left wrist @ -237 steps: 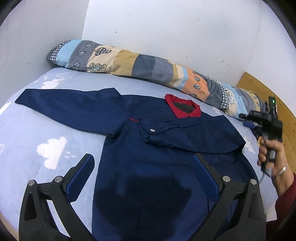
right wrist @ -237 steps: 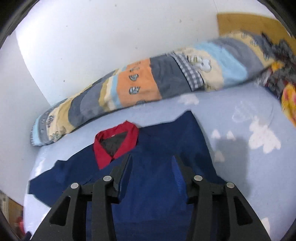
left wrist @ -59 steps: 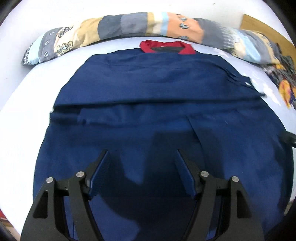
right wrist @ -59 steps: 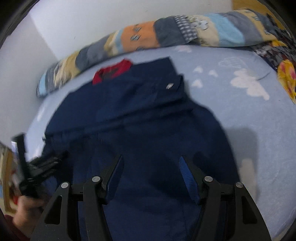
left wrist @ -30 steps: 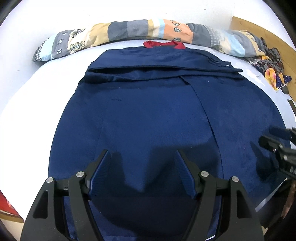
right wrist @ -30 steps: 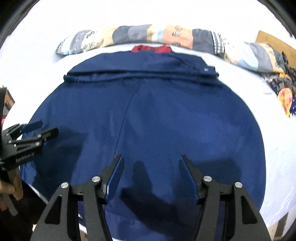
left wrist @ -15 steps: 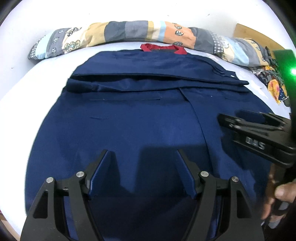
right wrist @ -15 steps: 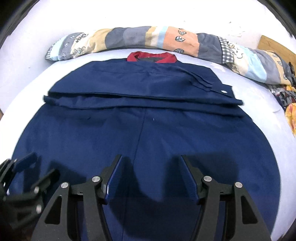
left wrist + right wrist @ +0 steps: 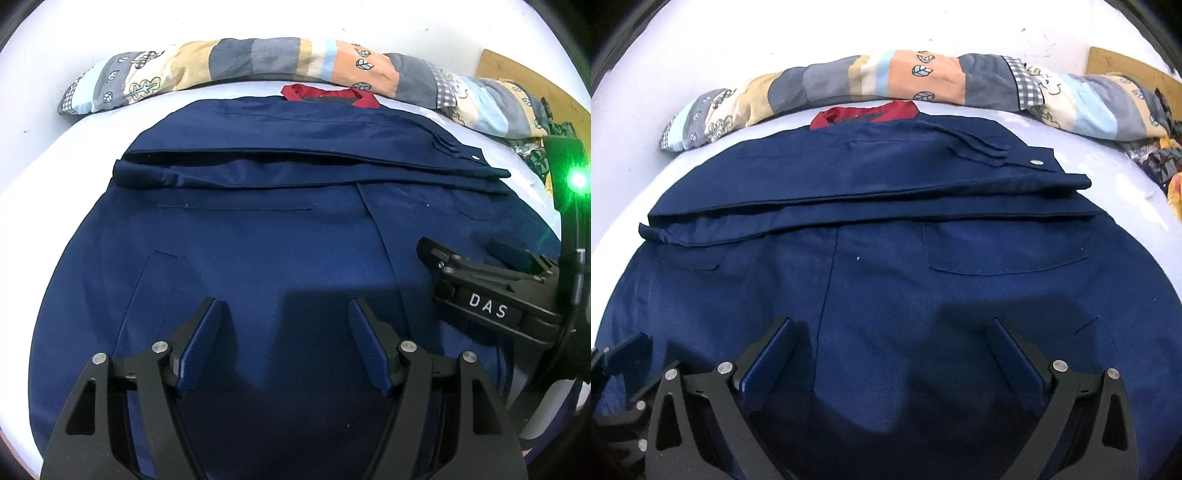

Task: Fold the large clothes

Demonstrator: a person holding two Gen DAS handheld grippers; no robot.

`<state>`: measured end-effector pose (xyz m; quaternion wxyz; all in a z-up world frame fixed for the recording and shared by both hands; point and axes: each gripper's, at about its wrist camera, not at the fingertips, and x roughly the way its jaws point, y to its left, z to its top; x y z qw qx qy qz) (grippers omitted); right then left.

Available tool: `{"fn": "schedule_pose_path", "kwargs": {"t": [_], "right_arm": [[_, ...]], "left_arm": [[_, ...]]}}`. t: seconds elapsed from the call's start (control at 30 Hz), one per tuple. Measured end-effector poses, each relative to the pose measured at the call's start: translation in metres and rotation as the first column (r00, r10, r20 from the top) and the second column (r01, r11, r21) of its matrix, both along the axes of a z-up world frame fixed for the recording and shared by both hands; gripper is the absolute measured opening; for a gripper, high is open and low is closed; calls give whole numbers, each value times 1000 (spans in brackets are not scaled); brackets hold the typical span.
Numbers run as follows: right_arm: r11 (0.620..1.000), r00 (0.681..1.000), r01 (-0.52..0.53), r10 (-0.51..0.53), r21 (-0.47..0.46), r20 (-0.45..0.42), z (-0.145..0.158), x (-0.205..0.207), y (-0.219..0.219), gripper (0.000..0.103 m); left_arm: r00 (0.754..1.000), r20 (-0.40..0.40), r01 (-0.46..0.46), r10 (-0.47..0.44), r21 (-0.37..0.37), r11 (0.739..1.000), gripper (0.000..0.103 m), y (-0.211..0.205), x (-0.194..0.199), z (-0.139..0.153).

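A large navy coat (image 9: 277, 240) with a red collar (image 9: 328, 95) lies flat on the bed, both sleeves folded across its chest. It also fills the right wrist view (image 9: 886, 277), collar (image 9: 864, 112) at the far end. My left gripper (image 9: 288, 314) is open and empty, low over the coat's hem. My right gripper (image 9: 894, 336) is open and empty over the hem too. The right gripper shows in the left wrist view (image 9: 461, 251) at the coat's right edge. The left gripper's fingers (image 9: 631, 349) show at the lower left of the right wrist view.
A long patchwork bolster (image 9: 295, 62) lies along the white wall behind the collar. A wooden board (image 9: 532, 88) and a heap of patterned fabric (image 9: 1160, 155) sit at the far right. Light blue sheet (image 9: 631, 181) shows around the coat.
Both grippers have dropped lower and closer to the coat's hem. The right gripper has opened wider. The coat has not moved.
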<state>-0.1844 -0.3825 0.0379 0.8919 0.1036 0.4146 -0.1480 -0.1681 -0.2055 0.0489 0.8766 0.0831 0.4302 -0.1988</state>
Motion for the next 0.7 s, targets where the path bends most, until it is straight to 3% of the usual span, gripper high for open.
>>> {"fn": "schedule_pose_path", "kwargs": {"t": [0.17, 0.7], "right_arm": [[1000, 1000, 1, -1, -15, -8, -1, 2, 4, 103], [1000, 1000, -1, 1, -15, -8, -1, 2, 3, 103]], "left_arm": [[999, 32, 13, -14, 30, 999, 74, -4, -4, -3], [999, 37, -17, 16, 31, 999, 80, -8, -2, -6]]}}
